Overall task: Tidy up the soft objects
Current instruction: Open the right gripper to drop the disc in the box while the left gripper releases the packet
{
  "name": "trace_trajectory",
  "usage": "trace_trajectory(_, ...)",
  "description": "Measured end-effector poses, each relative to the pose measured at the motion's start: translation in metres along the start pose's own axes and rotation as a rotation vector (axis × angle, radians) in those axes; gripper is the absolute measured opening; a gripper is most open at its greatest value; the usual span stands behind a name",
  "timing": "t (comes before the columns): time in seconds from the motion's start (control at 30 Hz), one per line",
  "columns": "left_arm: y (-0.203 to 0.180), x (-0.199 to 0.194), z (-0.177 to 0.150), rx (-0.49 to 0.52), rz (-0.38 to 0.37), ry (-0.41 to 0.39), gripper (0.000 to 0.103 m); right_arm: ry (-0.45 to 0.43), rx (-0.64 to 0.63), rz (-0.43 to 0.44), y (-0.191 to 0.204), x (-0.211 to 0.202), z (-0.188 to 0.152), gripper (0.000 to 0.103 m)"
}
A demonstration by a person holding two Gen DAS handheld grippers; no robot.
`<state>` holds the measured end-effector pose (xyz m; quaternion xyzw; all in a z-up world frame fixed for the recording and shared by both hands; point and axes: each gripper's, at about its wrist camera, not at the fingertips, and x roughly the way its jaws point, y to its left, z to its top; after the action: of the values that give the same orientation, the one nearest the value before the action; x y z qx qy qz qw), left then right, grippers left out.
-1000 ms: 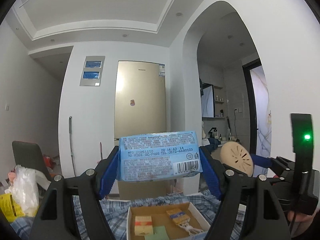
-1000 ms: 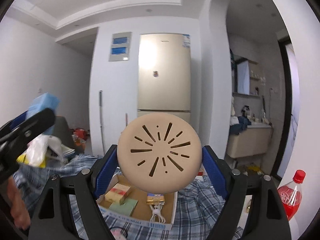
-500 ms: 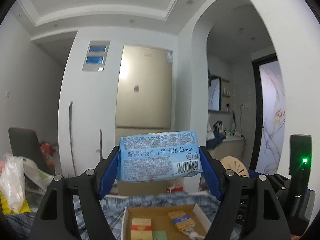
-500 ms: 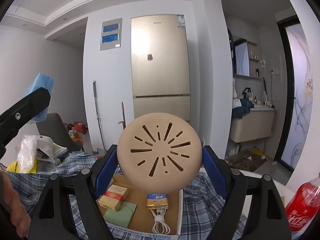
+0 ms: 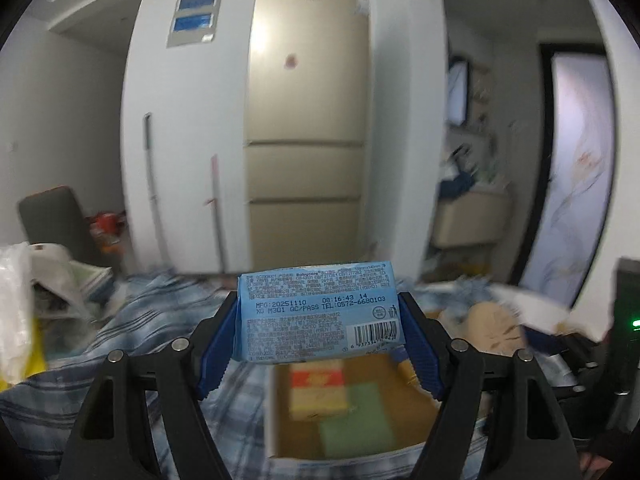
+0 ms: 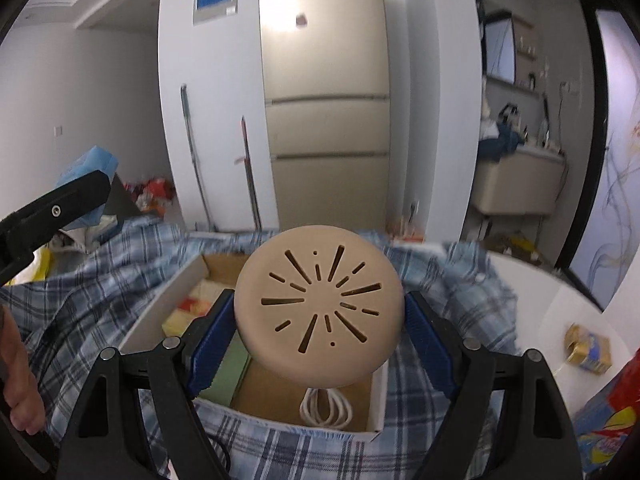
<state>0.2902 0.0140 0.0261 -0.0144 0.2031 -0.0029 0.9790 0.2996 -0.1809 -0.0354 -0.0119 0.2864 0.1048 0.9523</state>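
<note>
My left gripper (image 5: 320, 336) is shut on a blue wet-wipe pack (image 5: 318, 312), held in the air above and behind a cardboard box (image 5: 280, 412). My right gripper (image 6: 318, 330) is shut on a round beige pad with slits (image 6: 318, 304), held above the same box (image 6: 160, 312). The box holds a yellow-red packet (image 5: 318, 390), a green pad (image 5: 356, 432) and a coiled white cable (image 6: 326, 408). The left gripper's arm with the blue pack (image 6: 86, 166) shows at the left of the right wrist view. The beige pad (image 5: 494, 328) shows at the right of the left wrist view.
The box sits on a blue plaid cloth (image 6: 80, 292). A white table edge (image 6: 560, 300) carries a gold-blue packet (image 6: 588, 350) and a red bottle (image 6: 624, 392). Plastic bags (image 5: 24, 304) lie at the left. A fridge (image 5: 306, 140) stands behind.
Both grippers have tilted down and moved forward toward the box, which now fills more of both views. Each keeps its hold on its object.
</note>
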Motion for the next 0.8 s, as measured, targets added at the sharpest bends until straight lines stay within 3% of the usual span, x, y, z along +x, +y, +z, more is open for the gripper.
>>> trace_trajectory(0.33, -0.011, 0.03, -0.015, 0.046, -0.061, 0.14, 0.077, 0.113, 0.0, 0.051, 0.0, 0.023, -0.011, 0.082)
trace_trajectory(0.5, -0.013, 0.031, -0.017, 0.045, -0.074, 0.144, 0.078, 0.136, 0.001, 0.059, 0.0, 0.028, -0.014, 0.082)
trace_trajectory(0.8, -0.014, 0.027, -0.017, 0.052, -0.063, 0.114, 0.09, 0.137, -0.02, 0.073, 0.007, 0.028, -0.015, 0.082)
